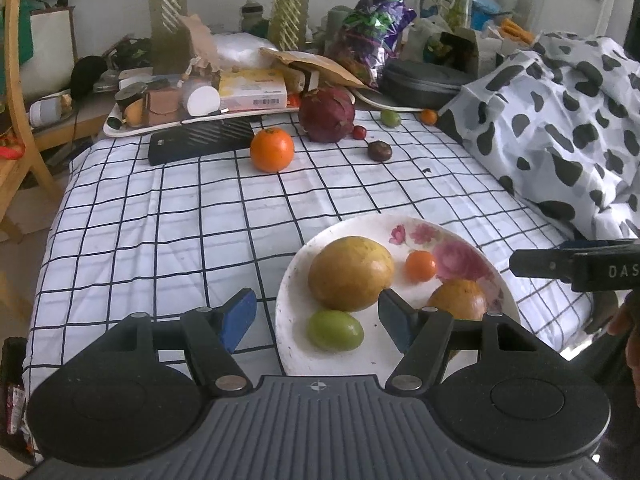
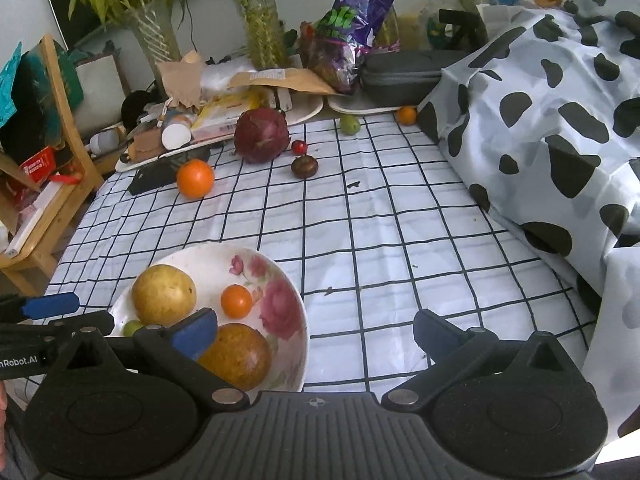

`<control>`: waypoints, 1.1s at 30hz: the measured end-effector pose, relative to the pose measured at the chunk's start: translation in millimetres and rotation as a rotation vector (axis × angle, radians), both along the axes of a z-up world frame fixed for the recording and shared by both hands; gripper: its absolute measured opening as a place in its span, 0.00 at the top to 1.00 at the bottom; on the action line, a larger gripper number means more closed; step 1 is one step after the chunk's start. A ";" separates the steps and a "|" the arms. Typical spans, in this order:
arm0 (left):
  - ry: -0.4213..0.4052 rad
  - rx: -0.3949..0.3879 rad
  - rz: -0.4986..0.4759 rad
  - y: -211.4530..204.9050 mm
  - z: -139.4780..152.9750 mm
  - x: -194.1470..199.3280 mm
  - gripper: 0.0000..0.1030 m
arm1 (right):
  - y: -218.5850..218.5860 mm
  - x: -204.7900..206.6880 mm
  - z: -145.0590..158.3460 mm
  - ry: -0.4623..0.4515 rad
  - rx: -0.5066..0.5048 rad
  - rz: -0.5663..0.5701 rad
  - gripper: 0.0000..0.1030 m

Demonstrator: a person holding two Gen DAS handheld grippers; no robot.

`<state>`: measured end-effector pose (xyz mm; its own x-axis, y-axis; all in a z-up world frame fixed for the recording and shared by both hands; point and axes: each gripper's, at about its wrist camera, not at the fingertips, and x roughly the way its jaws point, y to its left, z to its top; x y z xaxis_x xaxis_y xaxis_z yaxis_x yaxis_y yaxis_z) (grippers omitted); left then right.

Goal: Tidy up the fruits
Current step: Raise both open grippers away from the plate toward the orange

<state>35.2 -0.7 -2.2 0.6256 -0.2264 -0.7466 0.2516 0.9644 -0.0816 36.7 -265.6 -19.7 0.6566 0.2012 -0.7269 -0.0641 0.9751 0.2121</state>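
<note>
A white floral plate [image 1: 296, 276] [image 2: 296, 320] near the table's front holds two yellow-brown fruits [image 1: 350, 274] [image 2: 236, 354], a small orange tomato [image 1: 420, 266] [image 2: 236, 301] and a green fruit [image 1: 335, 330]. Loose on the checked cloth at the back lie an orange [image 1: 272, 149] [image 2: 195, 179], a purple dragon fruit [image 1: 327, 114] [image 2: 262, 135], a dark tomato [image 1: 379, 150] [image 2: 304, 166], a red cherry tomato [image 1: 359, 132], a green fruit [image 1: 390, 118] and a small orange fruit [image 1: 429, 116]. My left gripper [image 1: 316, 320] is open over the plate's near rim. My right gripper [image 2: 316, 332] is open beside the plate, empty.
A cow-print cloth [image 2: 540, 120] covers a mound along the right. Cluttered trays [image 1: 192, 120], a black box [image 1: 200, 140], a dark case [image 2: 400, 76], a snack bag and plant vases line the back. A wooden chair [image 2: 60, 168] stands at the left.
</note>
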 end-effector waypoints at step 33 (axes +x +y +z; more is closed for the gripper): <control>-0.096 0.057 0.004 6.9 10.8 58.3 0.36 | 11.5 52.8 4.5 -0.092 -0.144 0.005 0.00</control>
